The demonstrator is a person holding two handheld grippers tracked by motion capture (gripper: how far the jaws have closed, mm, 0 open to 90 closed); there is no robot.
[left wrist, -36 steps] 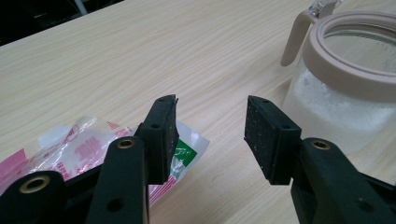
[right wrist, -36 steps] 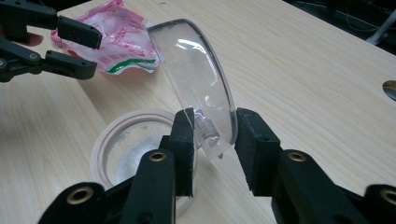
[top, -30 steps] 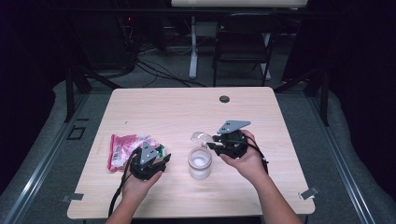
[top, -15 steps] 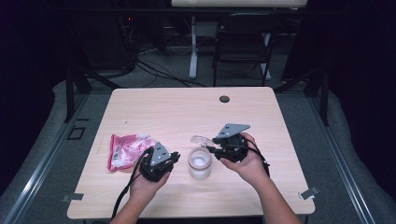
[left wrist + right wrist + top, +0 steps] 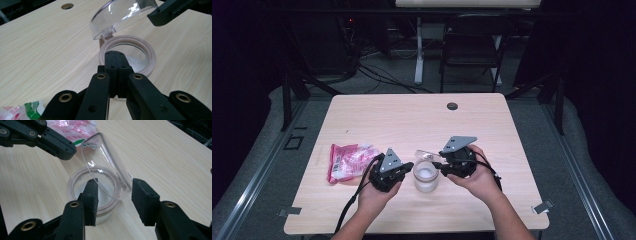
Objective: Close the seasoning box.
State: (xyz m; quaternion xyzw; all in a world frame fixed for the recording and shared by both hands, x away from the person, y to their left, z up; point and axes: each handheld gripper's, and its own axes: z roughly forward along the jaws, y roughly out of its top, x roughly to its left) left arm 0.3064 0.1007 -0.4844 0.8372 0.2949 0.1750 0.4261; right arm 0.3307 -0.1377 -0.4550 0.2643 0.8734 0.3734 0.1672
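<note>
A clear jar (image 5: 425, 176) with a pinkish rim (image 5: 150, 53) stands on the table's near half, its hinged clear lid (image 5: 426, 153) tipped up and open. White powder lies at its bottom. My left gripper (image 5: 404, 167) is shut, and its joined tips (image 5: 115, 56) rest at the jar's near rim. From the right, my right gripper (image 5: 439, 162) stands open with the raised lid (image 5: 105, 167) between its jaws (image 5: 113, 190). A pink printed bag (image 5: 349, 160) lies left of my left hand.
The wooden table (image 5: 492, 130) has a round cable hole (image 5: 452, 106) near its far edge. A dark chair (image 5: 472, 45) and cables sit on the floor beyond. Metal clips sit at the table's near corners.
My left gripper has moved right, away from the pink bag and up to the jar's rim. The right gripper has stayed at the lid.
</note>
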